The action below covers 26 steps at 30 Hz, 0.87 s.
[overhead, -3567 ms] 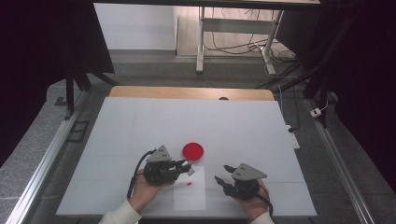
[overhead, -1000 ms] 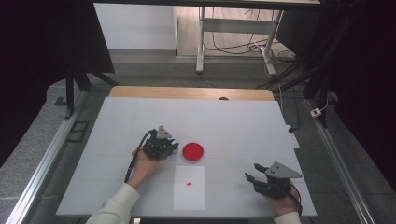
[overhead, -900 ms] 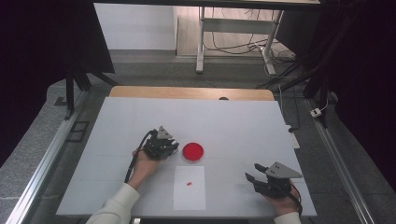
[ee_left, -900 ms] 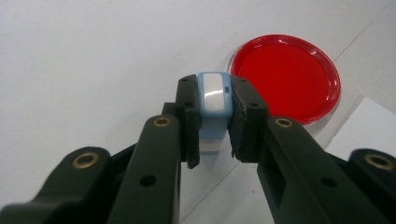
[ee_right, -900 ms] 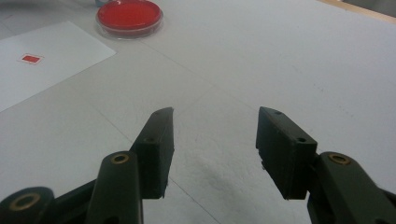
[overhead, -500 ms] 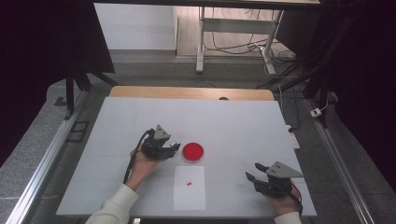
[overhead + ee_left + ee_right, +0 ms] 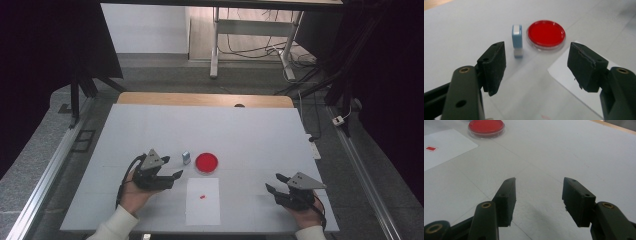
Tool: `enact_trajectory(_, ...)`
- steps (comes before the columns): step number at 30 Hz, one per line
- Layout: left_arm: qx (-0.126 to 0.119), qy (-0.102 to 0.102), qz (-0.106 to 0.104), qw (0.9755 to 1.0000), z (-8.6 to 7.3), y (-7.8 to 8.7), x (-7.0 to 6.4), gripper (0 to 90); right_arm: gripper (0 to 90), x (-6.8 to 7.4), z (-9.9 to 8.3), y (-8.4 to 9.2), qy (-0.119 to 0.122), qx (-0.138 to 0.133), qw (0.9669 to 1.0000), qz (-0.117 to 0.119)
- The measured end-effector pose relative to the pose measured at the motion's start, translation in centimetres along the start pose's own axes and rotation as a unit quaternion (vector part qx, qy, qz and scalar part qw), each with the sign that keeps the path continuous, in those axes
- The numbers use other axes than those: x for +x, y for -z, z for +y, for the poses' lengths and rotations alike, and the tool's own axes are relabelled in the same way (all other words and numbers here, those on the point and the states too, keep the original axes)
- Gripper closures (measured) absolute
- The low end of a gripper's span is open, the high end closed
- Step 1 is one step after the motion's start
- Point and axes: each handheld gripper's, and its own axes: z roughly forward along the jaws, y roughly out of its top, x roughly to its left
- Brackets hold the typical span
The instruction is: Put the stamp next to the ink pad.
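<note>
A small blue and white stamp (image 7: 186, 157) (image 7: 517, 40) stands on the table just left of a round red ink pad dish (image 7: 206, 162) (image 7: 546, 33) (image 7: 486, 126). A white sheet of paper (image 7: 203, 201) (image 7: 441, 147) lies in front of the dish and bears a small red mark (image 7: 202, 197) (image 7: 430, 148). My left gripper (image 7: 174, 176) (image 7: 536, 65) sits back from the stamp, its jaws having just opened wide, with nothing between them. My right gripper (image 7: 274, 183) (image 7: 537, 200) rests open and empty near the table's front right.
The white table top (image 7: 250, 135) ends in a wooden strip at the far edge. Metal rails run along both sides, and a desk frame with cables stands beyond the table.
My left gripper has let go of the stamp, opened, and drawn back toward the front edge. The stamp now stands alone beside the red dish. The right gripper has kept still.
</note>
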Motion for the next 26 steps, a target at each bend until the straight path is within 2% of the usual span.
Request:
enact_trajectory(7, 0.005, 0.0, 0.008, 1.0, -2.5, 2.3, -0.5, 31.5, 43.7, 0.0, 0.0, -0.4, 0.012, 0.004, 0.9999, 0.006)
enact_trajectory(14, 0.007, 0.006, 0.0, 1.0, -4.0, 3.7, -0.7, 31.6, 43.4, 0.0, -0.1, -0.5, 0.016, 0.005, 0.9998, 0.007)
enact_trajectory(26, 0.004, 0.02, 0.001, 0.9998, -4.8, 4.5, -0.1, 31.7, 42.9, 0.1, 0.0, -0.5, 0.024, 0.002, 0.9997, 0.008)
